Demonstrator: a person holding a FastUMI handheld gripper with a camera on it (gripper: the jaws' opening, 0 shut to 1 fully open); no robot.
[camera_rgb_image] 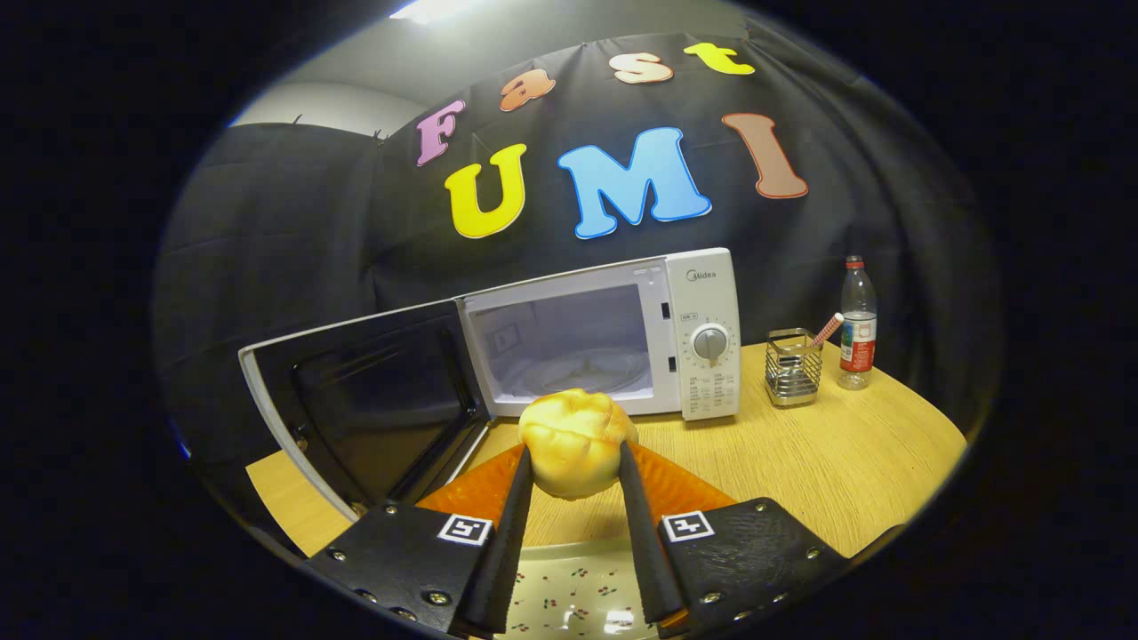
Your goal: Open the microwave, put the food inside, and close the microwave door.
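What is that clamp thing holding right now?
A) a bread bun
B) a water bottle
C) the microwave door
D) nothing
A: both fingers of the gripper press on the sides of the bread bun, above a plate and in front of the open microwave.

Hand-held two-finger gripper (576, 458), catalogue view from own onboard camera.

- Two long, narrow, flat-sided fingers (511, 533), tapering toward the tips, matte finish.
- Two broad black textured mounting plates (404, 551), one outboard of each finger, angular outline, slightly grained surface.
- Round silver screws (436, 597) set along the plate edges and corners; several on each plate.
- Square white fiducial marker tags (465, 529) with black block patterns, one per plate, fixed near the inner upper corner beside each finger.
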